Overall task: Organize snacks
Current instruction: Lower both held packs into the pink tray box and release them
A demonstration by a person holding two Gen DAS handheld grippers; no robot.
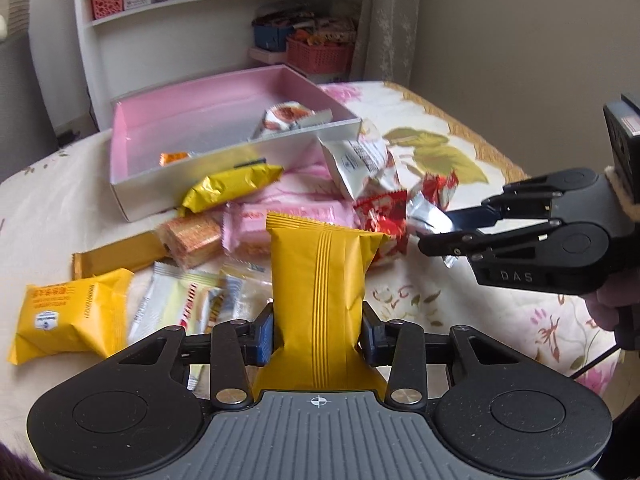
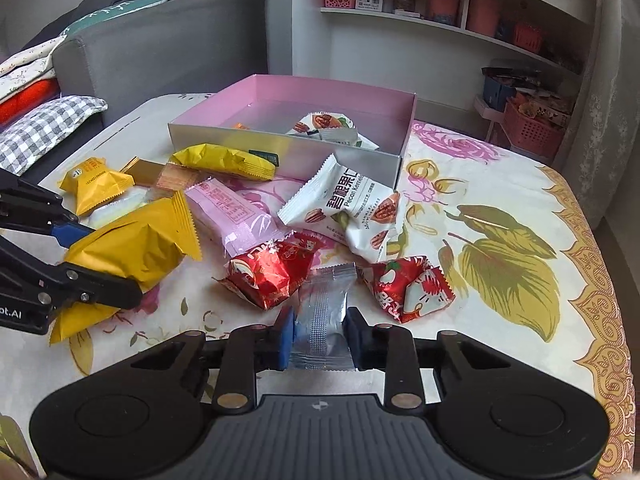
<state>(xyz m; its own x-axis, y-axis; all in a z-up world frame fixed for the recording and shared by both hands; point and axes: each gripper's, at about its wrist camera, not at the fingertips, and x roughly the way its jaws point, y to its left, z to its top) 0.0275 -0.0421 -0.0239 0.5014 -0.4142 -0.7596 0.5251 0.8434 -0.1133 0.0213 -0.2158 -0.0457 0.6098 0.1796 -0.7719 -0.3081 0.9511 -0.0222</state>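
My left gripper is shut on a yellow snack packet, held above the table; it also shows in the right wrist view. My right gripper is shut on a silver foil packet, also seen in the left wrist view. A pink-lined box stands behind the pile and holds a white nut packet and a small orange packet. Loose snacks lie before it: a white pecan packet, two red packets, a pink packet and other yellow packets.
The table wears a floral cloth. White shelves with red baskets stand behind. A grey sofa with cushions is at the left in the right wrist view.
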